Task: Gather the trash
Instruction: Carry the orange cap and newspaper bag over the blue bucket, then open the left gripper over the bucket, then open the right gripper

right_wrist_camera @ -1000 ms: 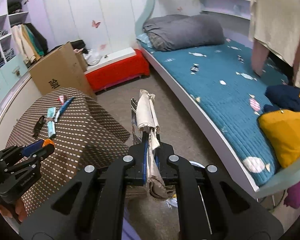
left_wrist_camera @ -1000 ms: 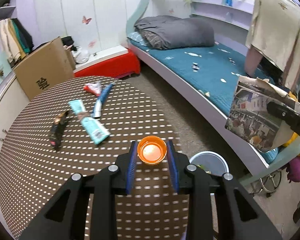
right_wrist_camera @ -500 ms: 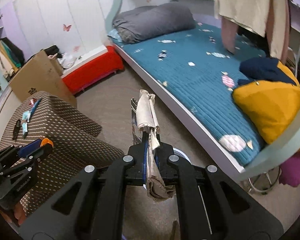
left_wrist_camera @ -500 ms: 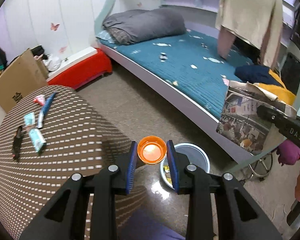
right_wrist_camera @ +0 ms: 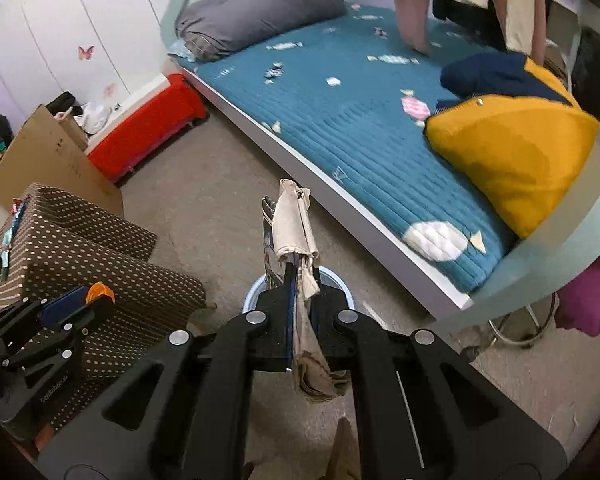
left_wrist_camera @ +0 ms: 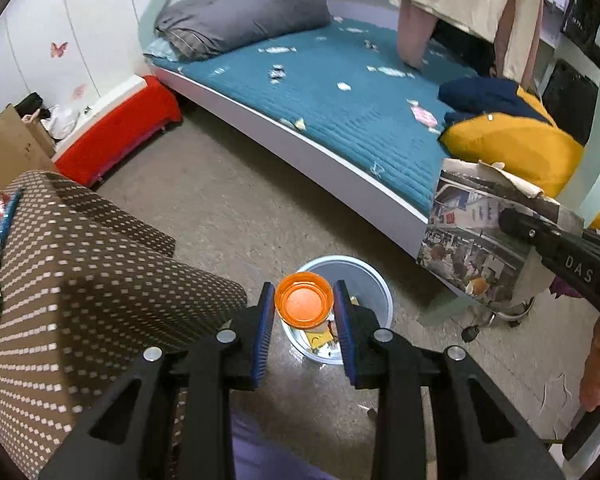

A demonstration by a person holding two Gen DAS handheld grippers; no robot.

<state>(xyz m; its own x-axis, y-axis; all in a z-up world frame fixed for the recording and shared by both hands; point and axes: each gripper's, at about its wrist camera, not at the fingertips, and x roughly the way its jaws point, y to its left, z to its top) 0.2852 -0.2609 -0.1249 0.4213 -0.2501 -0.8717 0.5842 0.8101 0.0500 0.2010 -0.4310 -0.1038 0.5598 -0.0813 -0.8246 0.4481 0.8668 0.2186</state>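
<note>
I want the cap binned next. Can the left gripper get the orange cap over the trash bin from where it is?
Probably yes. The left gripper, shut on the orange cap, already hangs in line with the trash bin on the floor, with nothing seen between them; the newspaper is off to the right.

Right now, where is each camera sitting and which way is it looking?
Left wrist: sits on the left gripper, looking along its fingers at the orange cap above the bin on the floor; the right gripper with the newspaper and a hand show at right.
Right wrist: sits on the right gripper, looking along the pinched newspaper at the bin; the left gripper shows at left.
Both share the bin, bed and dotted table.
</note>
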